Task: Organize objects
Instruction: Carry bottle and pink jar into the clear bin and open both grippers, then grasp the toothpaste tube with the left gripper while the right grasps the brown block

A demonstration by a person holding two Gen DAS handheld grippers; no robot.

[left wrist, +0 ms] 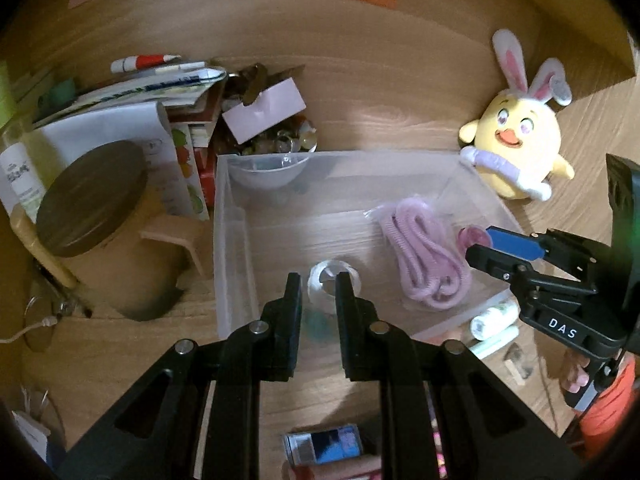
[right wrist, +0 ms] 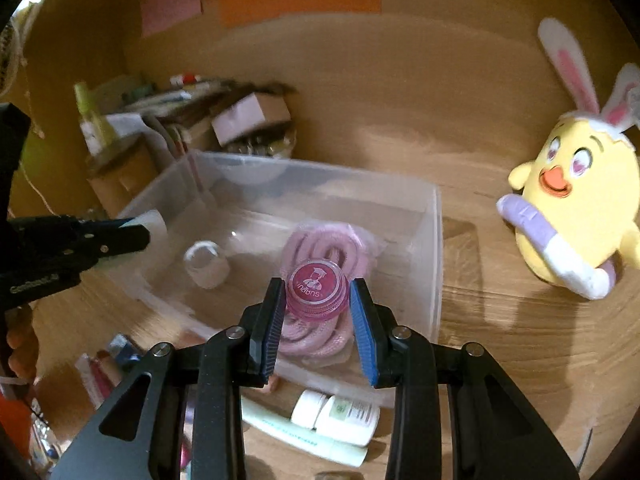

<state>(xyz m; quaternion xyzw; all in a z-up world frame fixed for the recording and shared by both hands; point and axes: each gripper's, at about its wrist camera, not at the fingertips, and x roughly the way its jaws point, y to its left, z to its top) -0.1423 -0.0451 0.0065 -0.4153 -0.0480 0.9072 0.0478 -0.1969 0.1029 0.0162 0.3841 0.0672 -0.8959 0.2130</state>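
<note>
The right claw (right wrist: 316, 300) is clenched on a small pink jar (right wrist: 316, 290), its pads pressing the jar's sides just under the printed lid. It holds the jar above the near part of the clear plastic bin (right wrist: 434, 240), directly over the bagged pink cord (right wrist: 320, 248) lying inside. The left claw (left wrist: 318, 292) is closed with nothing between its fingers, although from its own camera a gap seems to show; it hangs over the bin's near wall, with a small clear tape roll (left wrist: 334, 278) just beyond its tips.

To do the drop well, I would carry the jar a little further past the near wall and to the left of the right claw, toward the bare floor between cord and tape roll. Lower it until it nearly rests, then release, so it lands upright rather than rolling off the cord. The left claw should keep clear of that path.

Blur softens the right view. The bin's clear walls are hard to trace. Tubes and bottles (right wrist: 336, 416) below the right claw are partly hidden by its fingers. A yellow chick plush (right wrist: 576, 216) sits well off to the right on the table (right wrist: 500, 340).
</note>
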